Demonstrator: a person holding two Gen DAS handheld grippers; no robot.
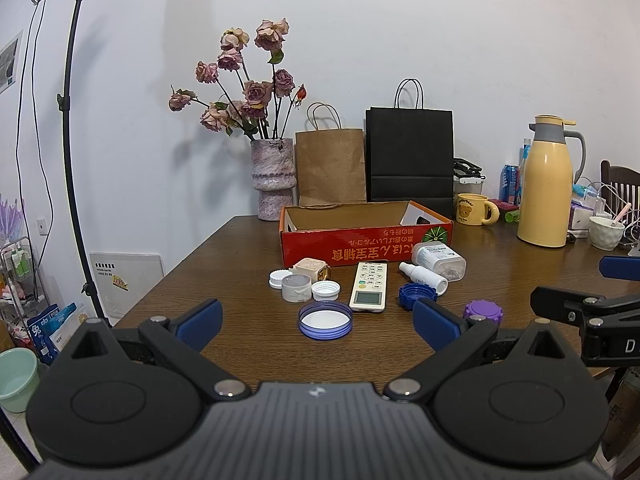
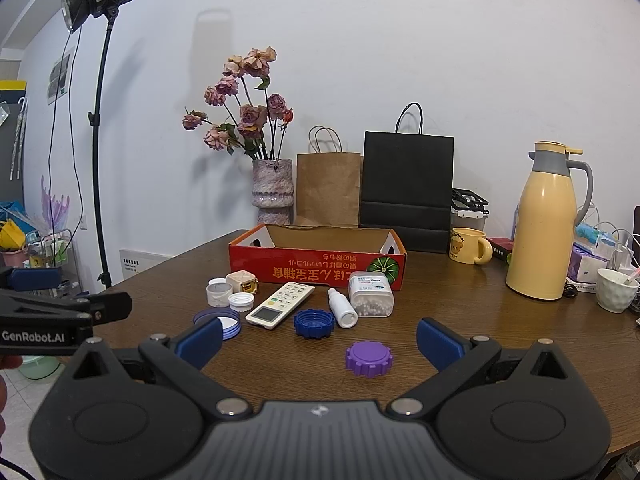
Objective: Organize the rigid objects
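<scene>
Both tongs [image 1: 318, 320] [image 2: 320, 340] gape over bare table edge [image 2: 520, 352].

remote [image 1: 369, 287] before box [image 1: 366, 240], caps [image 1: 325, 320] left

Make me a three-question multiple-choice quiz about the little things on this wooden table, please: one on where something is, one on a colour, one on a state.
1. Where does the white remote control lie?
A. inside the red cardboard box
B. on the table in front of the box
C. beside the yellow thermos jug

2. What colour is the ridged round cap nearest the right gripper?
A. purple
B. green
C. orange

3. How is the right gripper?
A. shut on a cap
B. shut on the remote
C. open, holding nothing

Answers: 1 B, it rests on bare wood before the box. 2 A, its top and ridges are purple. 3 C, its blue pads stand wide apart.
</scene>
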